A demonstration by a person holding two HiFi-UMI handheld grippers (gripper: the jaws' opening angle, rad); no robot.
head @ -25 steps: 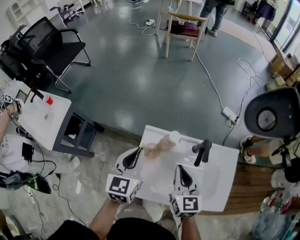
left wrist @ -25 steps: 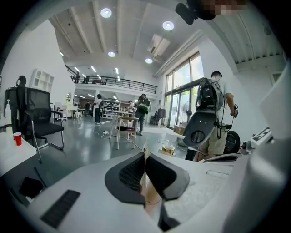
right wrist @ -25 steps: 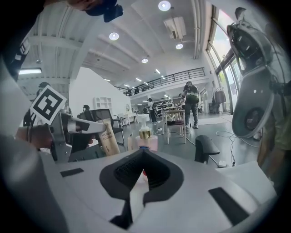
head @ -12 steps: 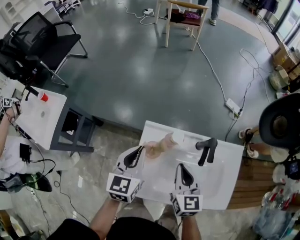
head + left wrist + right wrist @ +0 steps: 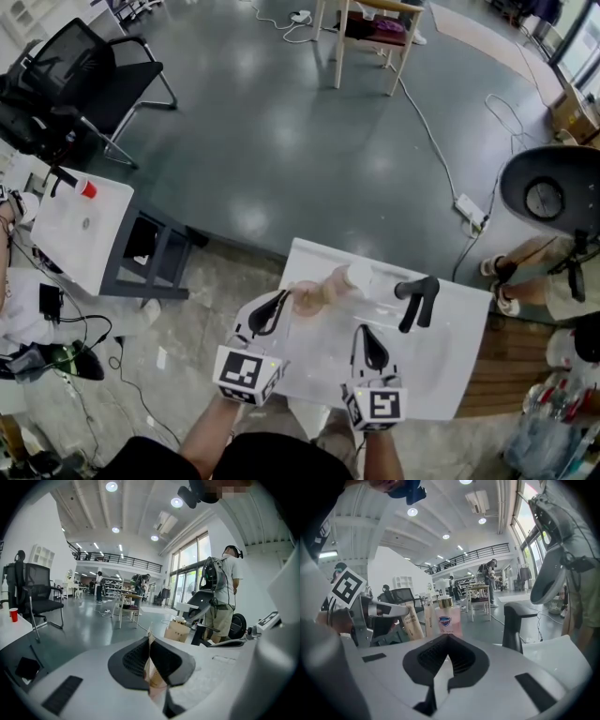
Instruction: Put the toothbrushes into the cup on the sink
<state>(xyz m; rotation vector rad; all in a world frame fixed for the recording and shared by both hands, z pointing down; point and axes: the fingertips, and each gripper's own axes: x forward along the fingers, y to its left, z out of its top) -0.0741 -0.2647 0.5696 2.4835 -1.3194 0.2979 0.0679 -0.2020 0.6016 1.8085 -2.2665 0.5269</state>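
— What are our grippers holding?
— Nothing. The left gripper (image 5: 278, 301) has its jaws together, tips near a tan tube (image 5: 328, 286). The right gripper (image 5: 362, 335) is closed too, above the sink (image 5: 459, 356), near the tap (image 5: 417, 300).
— The toothbrushes and cup?
— We cannot pick them out among the tubes and a pink bottle (image 5: 446, 618) at the sink's back rim.

My head camera looked steeply down from above the sink (image 5: 450, 375), with the left tongs (image 5: 281, 300) and right tongs (image 5: 367, 336) low in frame. Each tongs camera sat close behind its own jaws. The left faced out across the hall floor; the right faced the bottles (image 5: 440, 616) and tap (image 5: 514, 625), both shared with the head view.
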